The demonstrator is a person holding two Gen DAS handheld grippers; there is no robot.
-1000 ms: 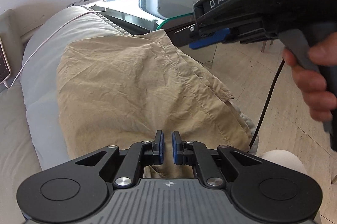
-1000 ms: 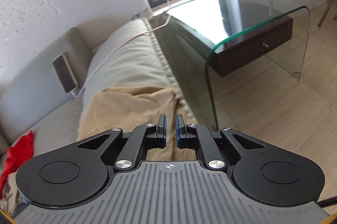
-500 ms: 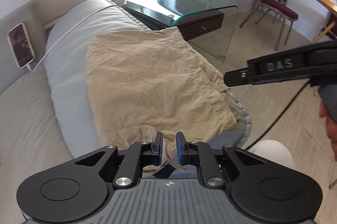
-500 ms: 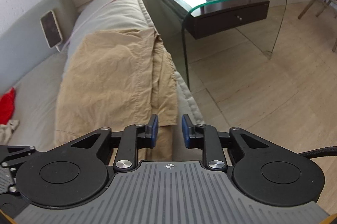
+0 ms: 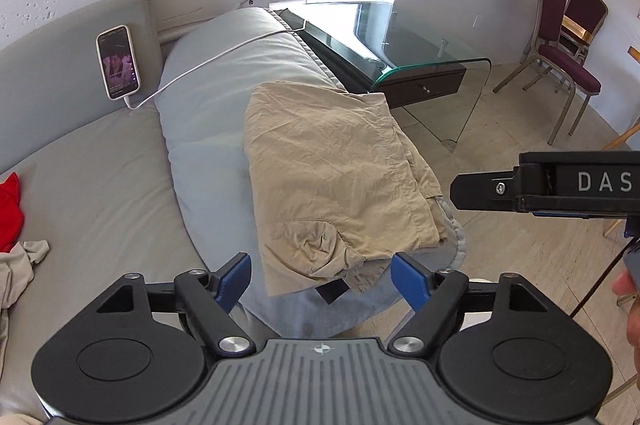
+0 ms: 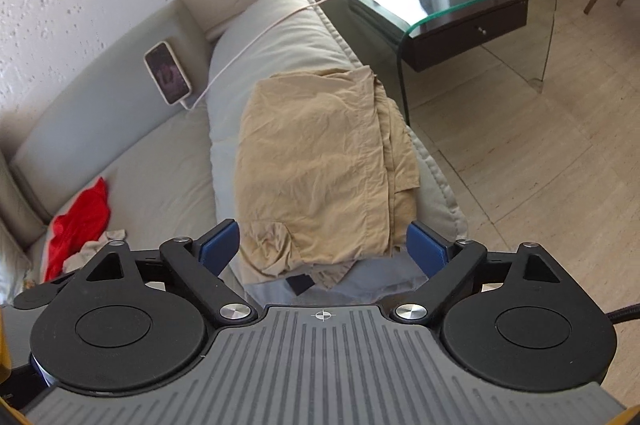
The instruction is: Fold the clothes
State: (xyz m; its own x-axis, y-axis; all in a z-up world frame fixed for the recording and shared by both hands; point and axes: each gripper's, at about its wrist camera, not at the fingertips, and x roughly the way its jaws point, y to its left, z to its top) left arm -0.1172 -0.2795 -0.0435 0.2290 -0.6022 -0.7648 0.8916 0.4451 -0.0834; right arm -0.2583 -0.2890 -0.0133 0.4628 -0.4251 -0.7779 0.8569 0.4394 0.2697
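A folded tan garment (image 5: 336, 177) (image 6: 320, 169) lies flat on the wide grey arm of a sofa (image 5: 208, 113) (image 6: 256, 37). Its near end is rumpled, with a dark tag showing beneath. My left gripper (image 5: 322, 277) hovers above and behind that near end, its jaws opening wide, nothing between the blue pads (image 5: 234, 279). My right gripper (image 6: 322, 245) hangs likewise over the near end, jaws opening, pads (image 6: 426, 249) clear of the cloth. The right gripper's black body (image 5: 552, 187) juts in at the right of the left wrist view, with a hand at the edge.
A phone (image 5: 118, 61) on a white cable leans on the sofa back. Red and pale clothes (image 6: 80, 221) lie on the seat at left. A glass side table (image 6: 460, 1) with a dark drawer stands beyond the sofa arm. Maroon chairs (image 5: 568, 41) stand on the tiled floor.
Both grippers went from nearly shut to wide open, letting go of the tan garment, and pulled up and back from it. More of the sofa and room now shows.
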